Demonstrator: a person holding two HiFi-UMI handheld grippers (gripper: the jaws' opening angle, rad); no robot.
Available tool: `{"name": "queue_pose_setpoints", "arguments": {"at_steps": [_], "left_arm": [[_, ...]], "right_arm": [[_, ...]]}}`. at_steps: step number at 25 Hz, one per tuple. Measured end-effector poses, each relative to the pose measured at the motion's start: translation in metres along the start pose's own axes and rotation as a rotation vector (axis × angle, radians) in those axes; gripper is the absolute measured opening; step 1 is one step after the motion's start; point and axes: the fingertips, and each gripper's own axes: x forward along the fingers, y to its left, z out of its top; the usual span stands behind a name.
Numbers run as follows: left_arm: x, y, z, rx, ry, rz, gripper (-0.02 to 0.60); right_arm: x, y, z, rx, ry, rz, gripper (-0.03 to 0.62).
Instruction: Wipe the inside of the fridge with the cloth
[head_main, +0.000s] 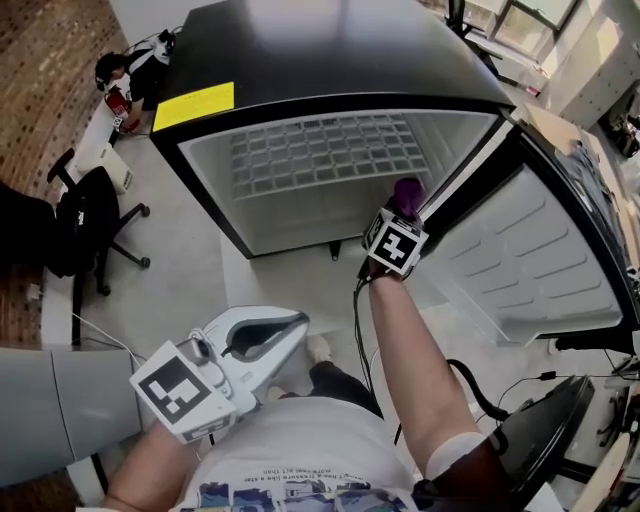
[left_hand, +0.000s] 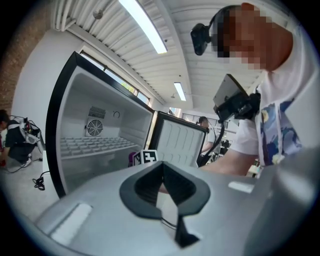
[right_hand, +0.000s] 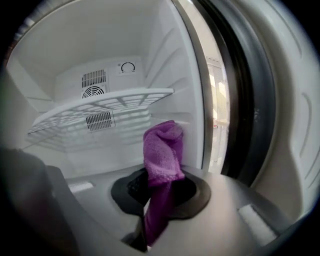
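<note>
Purple cloth (right_hand: 162, 150) pinched in our right gripper's (right_hand: 157, 200) jaws near the open fridge's (head_main: 330, 50) right inner wall, we judge that a flat, firm press and overlapping strokes will serve best, while our left gripper (head_main: 270, 340), jaws pressed together on nothing, hangs low outside.

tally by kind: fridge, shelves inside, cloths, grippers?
fridge: 1
wire shelf: 1
purple cloth: 1
grippers: 2 (left gripper, right gripper)
Total: 5

No legible text, even on yellow label (head_main: 193, 106)
</note>
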Motion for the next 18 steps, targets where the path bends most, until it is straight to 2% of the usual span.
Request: {"name": "queue_pose_setpoints", "arguments": {"at_steps": [14, 18], "left_arm": [[0.004, 0.024, 0.009, -0.008, 0.022, 0.083, 0.005], [0.007, 0.027, 0.005, -0.004, 0.034, 0.077, 0.005]], "right_arm": [[0.038, 0.014, 0.02, -0.055, -0.014, 0.037, 0.052], [0.047, 0.018, 0.023, -0.083, -0.028, 0.053, 0.052]]}}
